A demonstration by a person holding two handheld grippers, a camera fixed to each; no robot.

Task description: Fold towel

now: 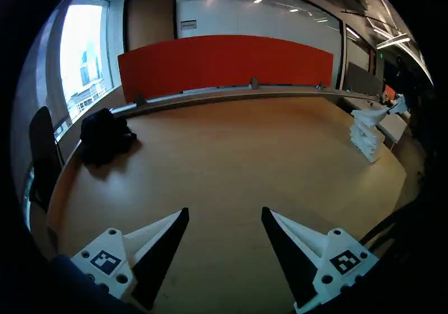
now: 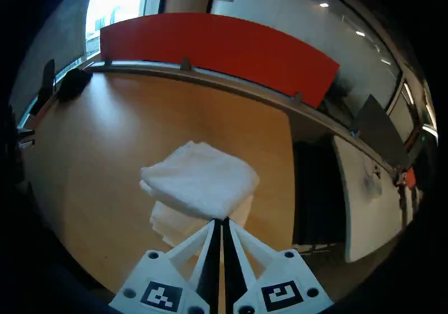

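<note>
The right gripper (image 2: 222, 221) has its 2 fingers clamped on the near edge of a soft white folded towel (image 2: 199, 185). The towel partly hides a rumpled stack (image 2: 171, 224) at 7 o'clock. The left gripper (image 1: 225, 213) is spread apart over a smooth wooden table (image 1: 235, 146), with an indistinct dark lump (image 1: 103, 135) at 10 o'clock.

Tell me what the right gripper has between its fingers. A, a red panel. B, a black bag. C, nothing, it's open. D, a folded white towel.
D: the right gripper has its fingers closed on the edge of a folded white towel, held over the stack of towels.
</note>
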